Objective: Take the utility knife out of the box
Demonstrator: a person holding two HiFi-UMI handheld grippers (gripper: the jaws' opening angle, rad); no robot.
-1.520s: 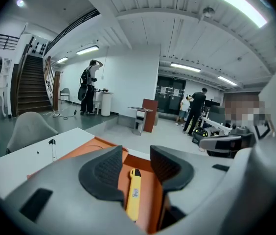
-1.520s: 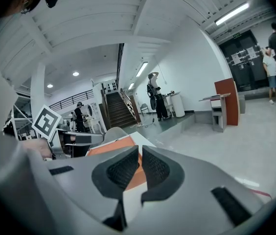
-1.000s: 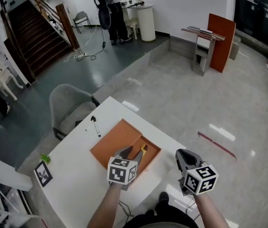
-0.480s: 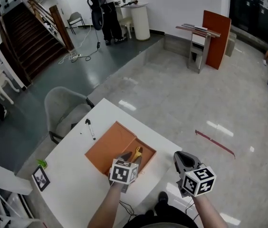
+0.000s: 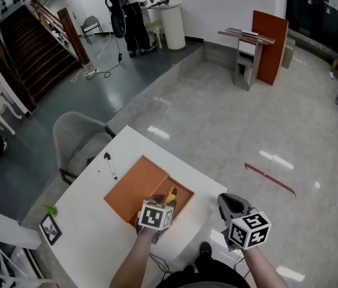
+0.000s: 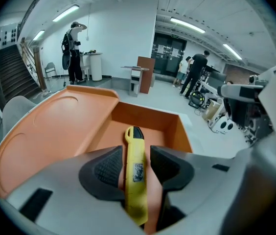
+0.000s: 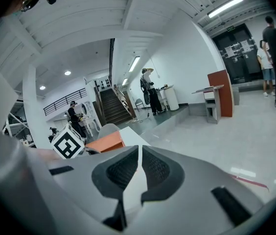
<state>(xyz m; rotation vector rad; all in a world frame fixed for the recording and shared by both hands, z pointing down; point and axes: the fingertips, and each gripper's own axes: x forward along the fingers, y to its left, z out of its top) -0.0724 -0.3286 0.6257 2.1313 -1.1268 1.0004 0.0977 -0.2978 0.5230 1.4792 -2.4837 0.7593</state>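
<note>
An orange box (image 5: 179,192) lies open on the white table (image 5: 91,233), its lid (image 5: 134,186) folded out to the left. My left gripper (image 5: 164,200) is at the box's near edge, shut on a yellow utility knife (image 5: 170,193). In the left gripper view the utility knife (image 6: 135,173) stands pinched between the pads (image 6: 109,168), its black tip pointing over the box (image 6: 148,119) compartment. My right gripper (image 5: 231,204) hovers off the table's right edge, shut with nothing in it. The right gripper (image 7: 139,155) view shows the pads nearly touching.
A black marker pen (image 5: 109,164) lies on the table beyond the lid. A small framed card (image 5: 49,228) and a green item (image 5: 51,209) sit near the left edge. A grey chair (image 5: 76,143) stands behind the table. A person (image 5: 127,17) stands far off.
The head view has shifted a little. The left gripper stays shut on the knife at the box, and the knife's tip looks slightly higher. The right gripper has barely moved.
</note>
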